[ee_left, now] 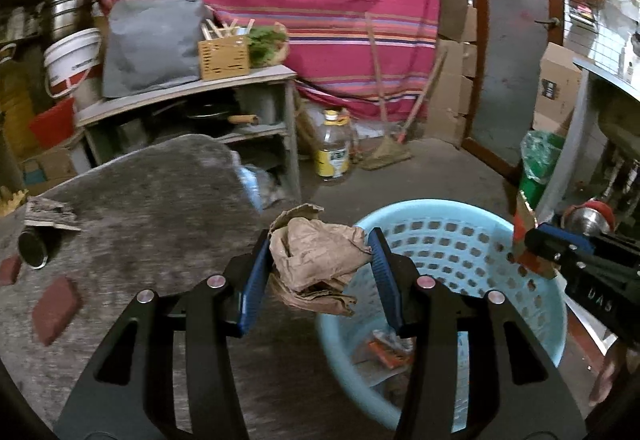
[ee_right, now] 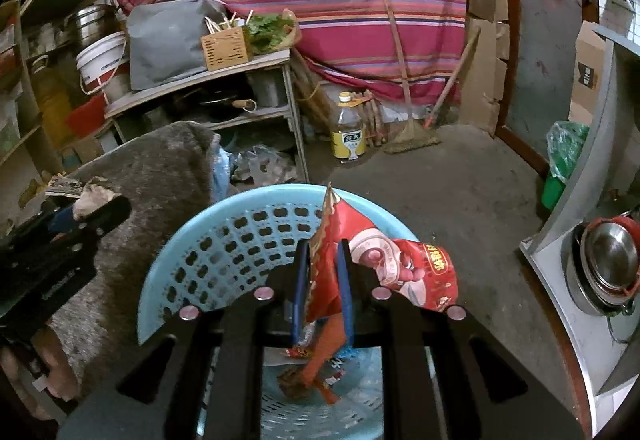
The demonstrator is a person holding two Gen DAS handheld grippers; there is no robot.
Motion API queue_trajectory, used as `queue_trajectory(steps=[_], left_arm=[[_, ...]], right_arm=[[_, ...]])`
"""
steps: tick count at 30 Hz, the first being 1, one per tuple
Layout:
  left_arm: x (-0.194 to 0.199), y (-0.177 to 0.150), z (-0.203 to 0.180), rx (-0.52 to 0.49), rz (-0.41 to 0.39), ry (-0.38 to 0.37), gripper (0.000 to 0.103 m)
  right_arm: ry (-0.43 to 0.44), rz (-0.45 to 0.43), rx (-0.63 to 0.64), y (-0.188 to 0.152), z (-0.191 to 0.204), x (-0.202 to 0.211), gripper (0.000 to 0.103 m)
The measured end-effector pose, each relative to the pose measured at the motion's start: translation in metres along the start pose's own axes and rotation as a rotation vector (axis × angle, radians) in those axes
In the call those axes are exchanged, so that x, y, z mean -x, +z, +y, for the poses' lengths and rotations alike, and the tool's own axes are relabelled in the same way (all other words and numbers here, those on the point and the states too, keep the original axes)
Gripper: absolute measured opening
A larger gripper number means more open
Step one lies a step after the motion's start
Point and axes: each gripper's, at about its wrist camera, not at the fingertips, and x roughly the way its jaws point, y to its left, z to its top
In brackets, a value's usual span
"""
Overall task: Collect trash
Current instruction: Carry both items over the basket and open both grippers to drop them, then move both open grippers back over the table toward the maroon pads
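Fingers of the left gripper [ee_left: 320,252] clamp crumpled brown paper [ee_left: 316,264]; right gripper [ee_right: 324,276] clamps a red wrapper [ee_right: 384,268] over the blue basket [ee_right: 224,240].

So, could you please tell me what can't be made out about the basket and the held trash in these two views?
- Blue basket contents: right wrist view, mostly hidden behind the right gripper and its red wrapper.
- Basket's near rim: left wrist view, cut off by the left gripper.
- Crumpled brown paper: any print is unreadable.
- Wrapper's lettering: too small.
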Motion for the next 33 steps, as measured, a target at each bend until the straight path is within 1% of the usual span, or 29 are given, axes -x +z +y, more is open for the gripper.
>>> queue_trajectory(steps=[6,8,12,13,14,15,17,22,23,27,30,31,33], left_arm=[[-0.009,0.003,-0.022,-0.023,0.004,-0.035,0.049],[-0.010,0.006,-0.027,-0.035,0.010,-0.050,0.055],[-0.007,0.011,-0.033,-0.055,0.004,-0.052,0.057],[-0.006,0.012,-0.033,-0.054,0.005,-0.053,0.062],[-0.005,0.012,-0.032,-0.051,0.002,-0.050,0.068],[-0.004,0.012,-0.031,-0.047,-0.002,-0.044,0.071],[0.000,0.013,-0.024,-0.032,-0.012,-0.031,0.081],[0.007,0.015,0.000,0.010,-0.014,-0.012,0.085],[0.010,0.015,0.006,0.016,-0.016,-0.004,0.087],[0.024,0.014,0.033,0.028,-0.038,0.046,0.093],[0.034,0.011,0.057,0.047,-0.044,0.077,0.096],[0.038,0.009,0.068,0.053,-0.045,0.090,0.096],[0.047,0.004,0.087,0.062,-0.046,0.119,0.097]], right_arm=[[0.010,-0.002,-0.037,-0.002,-0.016,0.000,0.015],[0.013,-0.006,-0.045,-0.002,-0.018,0.001,0.015],[0.016,-0.004,-0.042,-0.003,-0.018,0.001,0.015],[0.017,-0.003,-0.040,-0.003,-0.017,0.001,0.015],[0.019,0.000,-0.037,-0.003,-0.016,0.001,0.015],[0.021,0.001,-0.035,-0.003,-0.014,0.001,0.015],[0.026,0.001,-0.030,-0.002,-0.011,0.001,0.015],[0.045,0.004,-0.009,0.001,0.000,-0.001,0.015],[0.050,0.006,-0.005,0.001,0.004,-0.003,0.015],[0.063,0.017,0.016,0.003,0.020,-0.008,0.016],[0.036,0.028,0.034,0.003,0.033,-0.012,0.019],[0.027,0.037,0.040,0.003,0.038,-0.014,0.025],[-0.010,0.024,0.046,0.002,0.045,-0.015,0.080]])
